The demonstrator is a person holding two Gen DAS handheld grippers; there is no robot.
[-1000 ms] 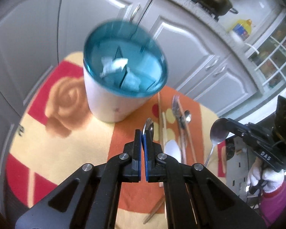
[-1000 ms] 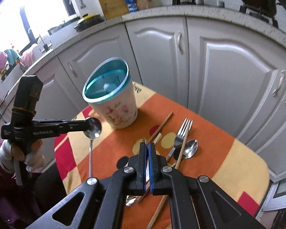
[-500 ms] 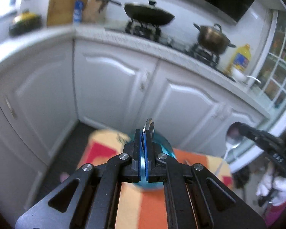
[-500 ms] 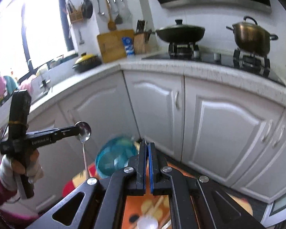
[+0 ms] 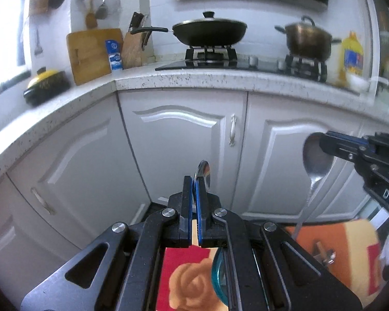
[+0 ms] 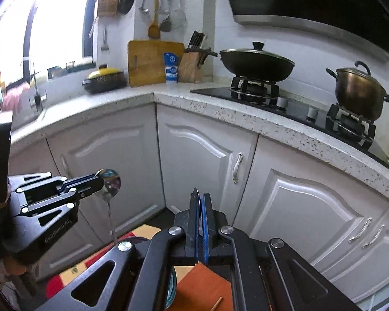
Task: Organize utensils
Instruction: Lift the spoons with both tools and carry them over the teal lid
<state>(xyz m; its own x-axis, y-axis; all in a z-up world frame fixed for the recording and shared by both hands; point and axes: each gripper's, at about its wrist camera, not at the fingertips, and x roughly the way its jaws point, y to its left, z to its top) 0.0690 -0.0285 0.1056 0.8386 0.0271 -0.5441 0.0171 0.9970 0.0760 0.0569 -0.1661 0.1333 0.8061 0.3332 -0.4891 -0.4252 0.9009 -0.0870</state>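
Left gripper (image 5: 194, 181) is pressed together on a spoon (image 5: 204, 172), pinching its bowl edge-on so the rim sticks up just past the blue pads. Seen from the right wrist, that spoon's handle hangs straight down over the near left edge of the cloth-covered table (image 6: 194, 285). Right gripper (image 6: 200, 197) is likewise clamped on a second spoon (image 5: 314, 159), gripped at the bowl with the handle dangling toward the table's right side. Below both grippers, the teal rim of a utensil cup (image 5: 216, 280) shows on the rose-patterned cloth (image 5: 186, 282). Beyond stand white cabinets (image 5: 184, 140), with 1 wok (image 5: 210, 32) and 1 pot (image 5: 307, 39) on the stove.
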